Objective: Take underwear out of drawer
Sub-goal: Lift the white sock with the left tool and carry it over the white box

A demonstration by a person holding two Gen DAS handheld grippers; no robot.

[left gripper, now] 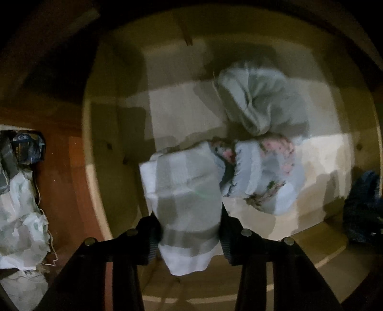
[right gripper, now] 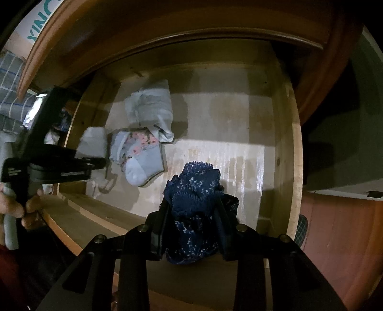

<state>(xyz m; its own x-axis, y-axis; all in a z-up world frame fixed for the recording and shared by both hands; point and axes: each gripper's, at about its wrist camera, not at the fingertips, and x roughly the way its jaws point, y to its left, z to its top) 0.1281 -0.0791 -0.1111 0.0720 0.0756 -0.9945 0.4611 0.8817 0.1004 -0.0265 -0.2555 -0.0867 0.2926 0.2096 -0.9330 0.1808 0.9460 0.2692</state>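
Left gripper (left gripper: 191, 235) clamped on white underwear (left gripper: 184, 191), above drawer (left gripper: 311, 148) left side. Right gripper (right gripper: 192, 228) clamped on navy lace underwear (right gripper: 195, 205), near front edge.

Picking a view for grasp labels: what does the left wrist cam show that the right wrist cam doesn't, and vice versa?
Left wrist only: the left gripper from behind, its fingers shut on a white folded garment; a pale patterned cloth pile outside the drawer.

Right wrist only: the right gripper shut on navy lace underwear; a hand holding the left gripper's handle; teal lettering top left.

Both: the wooden drawer, the floral underwear and the grey garment lying in it.
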